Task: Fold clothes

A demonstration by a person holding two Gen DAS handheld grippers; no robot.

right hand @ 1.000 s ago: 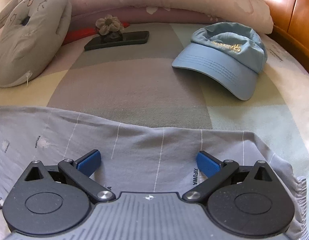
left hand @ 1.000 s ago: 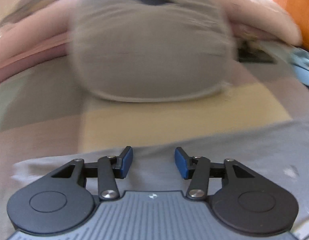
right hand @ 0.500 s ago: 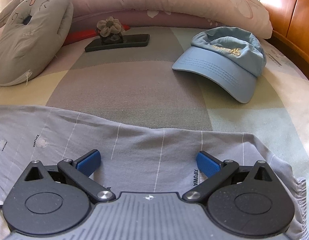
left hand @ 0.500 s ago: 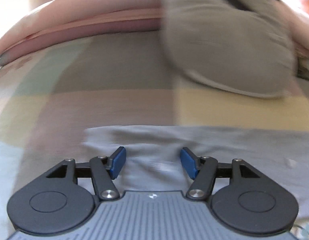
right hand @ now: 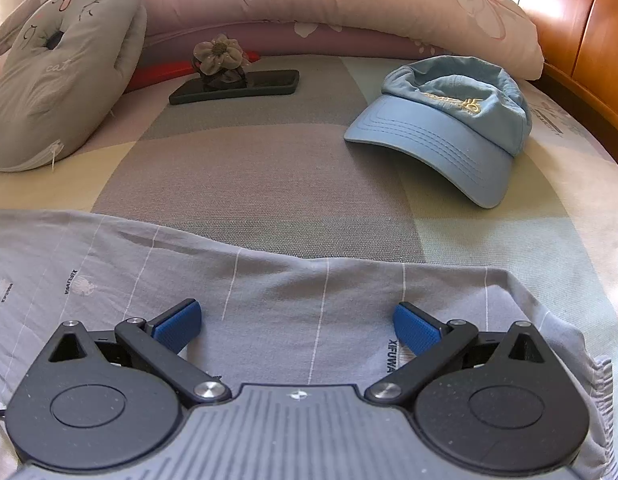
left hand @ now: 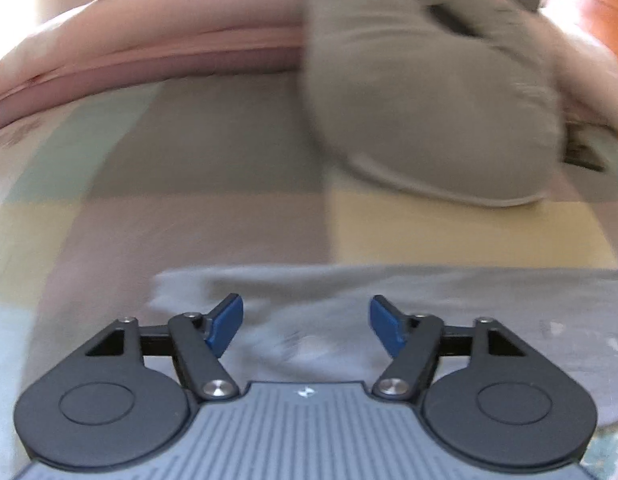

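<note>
Bare bed stretches ahead of both my grippers. The grey garment lies flat beneath them, its far edge just ahead. My left gripper is opening, my right gripper gapes wide, neither pinching cloth.

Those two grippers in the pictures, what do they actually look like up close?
Both look alike. The left gripper and the right gripper each have two black round housings, black link arms with silver pivot screws, and blue ribbed pads at the tips. Between the housings sits a grey ridged plate with a small white mark. No hand or sleeve shows.
</note>
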